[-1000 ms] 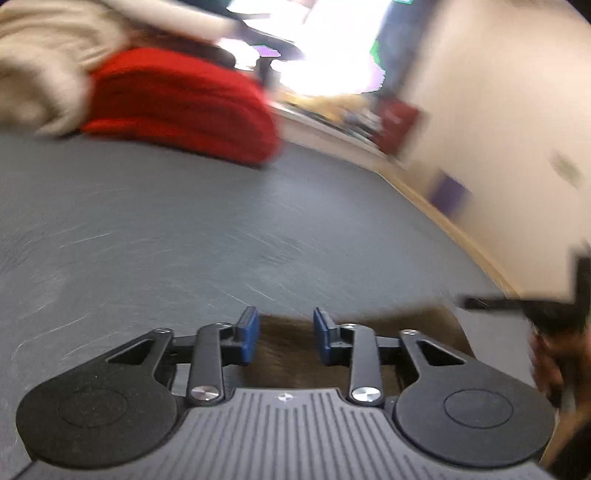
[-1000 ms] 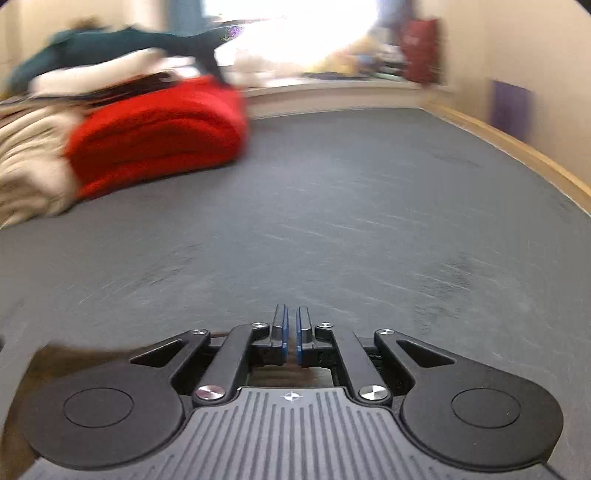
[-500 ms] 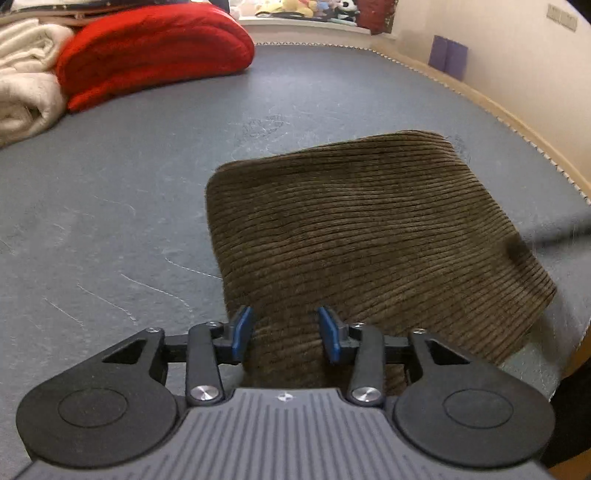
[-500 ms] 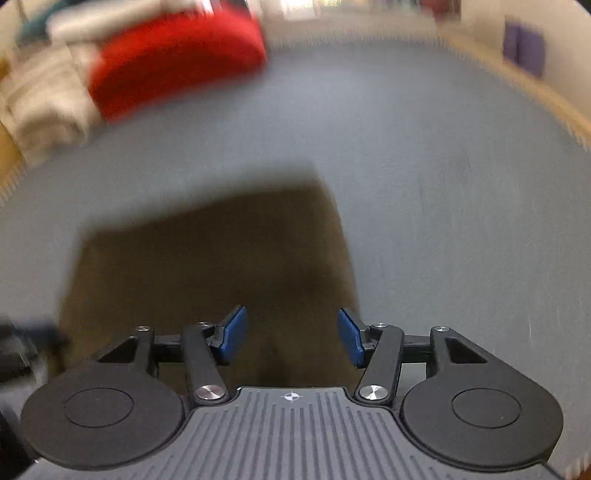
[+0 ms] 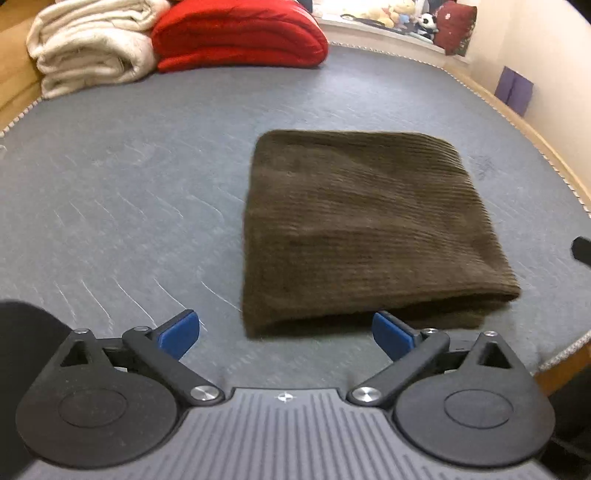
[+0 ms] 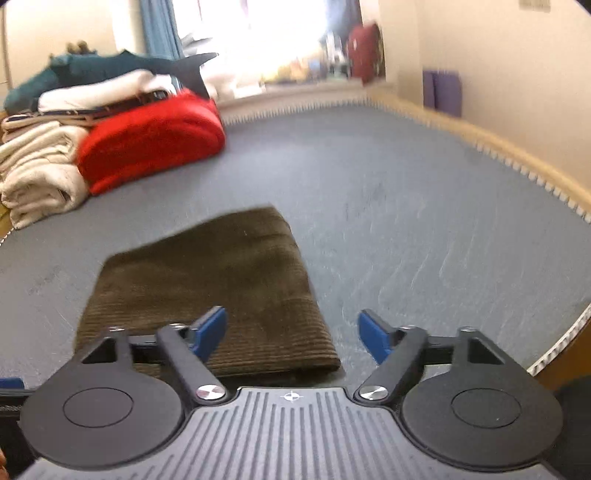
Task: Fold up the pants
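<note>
The brown corduroy pants [image 5: 365,229] lie folded into a compact rectangle on the grey mattress [image 5: 129,192]; they also show in the right wrist view [image 6: 207,288]. My left gripper [image 5: 286,334] is open and empty, just off the near edge of the pants. My right gripper [image 6: 293,334] is open and empty, above the near right corner of the pants, not touching them.
A folded red blanket [image 5: 236,35] and cream blankets [image 5: 88,40] lie at the far left of the mattress. A wooden bed edge [image 6: 517,155] and wall run along the right. Toys and a red bag [image 5: 452,27] sit on the far ledge.
Both grippers have let go of the pants, opened wide and drawn back toward the near edge. The pants now lie flat and folded on the mattress.
</note>
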Motion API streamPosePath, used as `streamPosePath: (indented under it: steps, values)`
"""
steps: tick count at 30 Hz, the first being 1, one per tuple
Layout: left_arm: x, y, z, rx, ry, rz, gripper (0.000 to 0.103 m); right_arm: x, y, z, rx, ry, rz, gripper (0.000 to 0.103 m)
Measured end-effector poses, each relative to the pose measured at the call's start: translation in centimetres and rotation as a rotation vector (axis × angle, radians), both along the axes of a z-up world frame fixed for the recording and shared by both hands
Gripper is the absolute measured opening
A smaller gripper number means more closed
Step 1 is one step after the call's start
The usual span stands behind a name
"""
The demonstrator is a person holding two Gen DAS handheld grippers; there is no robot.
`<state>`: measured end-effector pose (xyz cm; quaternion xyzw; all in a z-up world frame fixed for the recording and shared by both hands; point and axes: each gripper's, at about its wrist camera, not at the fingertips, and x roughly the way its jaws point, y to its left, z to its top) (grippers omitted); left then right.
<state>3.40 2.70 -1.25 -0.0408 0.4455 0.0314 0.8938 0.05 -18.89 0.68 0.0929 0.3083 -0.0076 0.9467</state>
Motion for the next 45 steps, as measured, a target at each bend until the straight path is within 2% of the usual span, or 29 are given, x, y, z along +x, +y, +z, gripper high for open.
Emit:
streamPosePath:
  steps: [3, 5, 7, 12, 17, 45]
  values:
    - [0.5, -0.5, -0.9, 0.004, 0.020, -0.048, 0.103, -0.3, 0.6, -1.3, 0.011, 0.039, 0.023, 0.092]
    - [1.1, -0.6, -1.8, 0.012, 0.037, -0.028, 0.103, 0.8, 1.5, -2.2, 0.012, 0.093, 0.038, 0.092]
    - [1.9, -0.6, -2.5, -0.009, 0.059, -0.023, 0.103, 1.6, 2.7, -2.2, -0.001, 0.093, 0.048, 0.092]
    - [2.5, -0.8, -3.2, 0.005, 0.044, -0.028, 0.103, 2.9, 5.4, -2.9, -0.060, 0.117, 0.082, 0.091]
    - [2.9, -0.9, -3.3, -0.025, 0.022, -0.031, 0.103, 3.3, 6.9, -2.9, -0.083, 0.128, 0.134, 0.092]
    - [3.3, -1.9, -3.7, -0.010, -0.007, -0.072, 0.103, 3.2, 7.1, -3.5, -0.098, 0.139, 0.139, 0.091]
